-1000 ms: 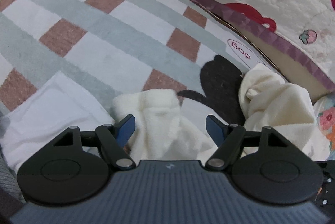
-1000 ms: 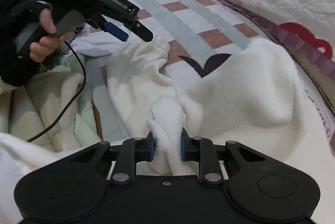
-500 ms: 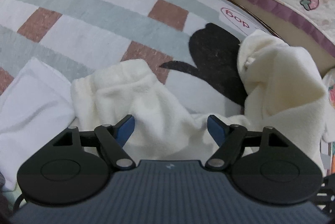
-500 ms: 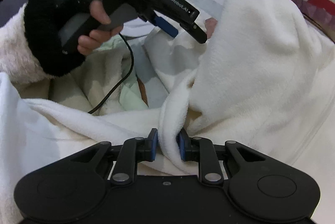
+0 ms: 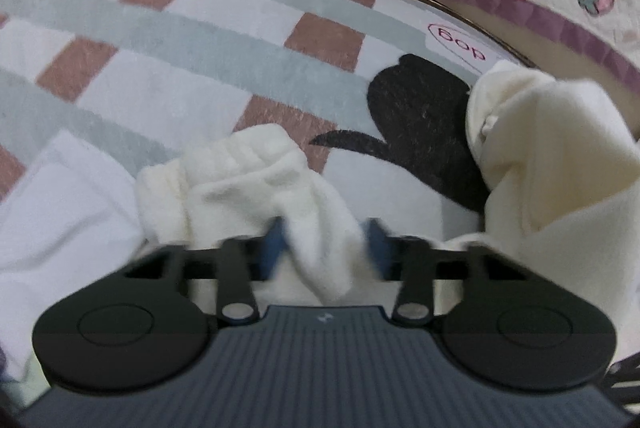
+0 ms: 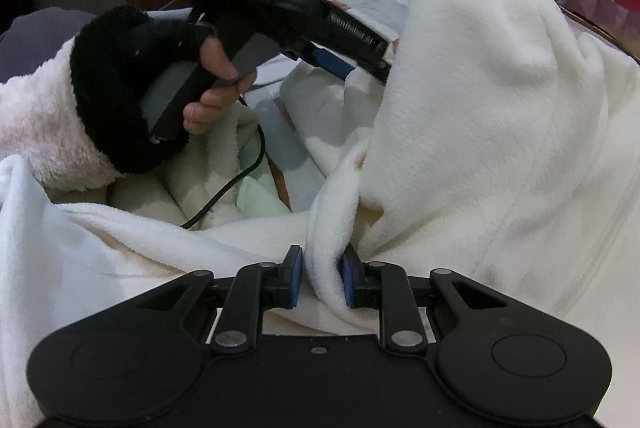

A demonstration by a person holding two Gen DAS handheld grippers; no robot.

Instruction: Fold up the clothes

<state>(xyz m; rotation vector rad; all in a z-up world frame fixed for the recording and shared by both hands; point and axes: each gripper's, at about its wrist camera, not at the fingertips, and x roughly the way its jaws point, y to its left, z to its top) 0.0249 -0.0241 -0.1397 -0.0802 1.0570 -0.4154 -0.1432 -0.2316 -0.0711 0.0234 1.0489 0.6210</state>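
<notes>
The cream fleece garment lies bunched on the checked bedspread, 1 part heaped at the right, near the quilt's purple border, another lump near the middle.

The right gripper is clamped on a thick rolled edge of the fleece, jaws narrow with the fabric squeezed between them. It held the same bunch 1 second ago, but the cloth then lay low and spread; now a big fold stands up at the right of that view, so the edge has been lifted and drawn toward the person.

The left gripper was wide 1 second ago and 0.5 seconds ago, with the lump just in front. Now its blue pads have come in on either side of a ridge of fleece, and they are blurred, so they look to be mid-closing. I cannot tell whether they already pinch it. In the right view the left hand holds that tool with its tip against the fleece.

My judgement: with 1 edge held and a 2nd point being taken, the garment is being readied to stretch out or fold over; it is not folded flat now.

A folded white cloth lies at the near left.
</notes>
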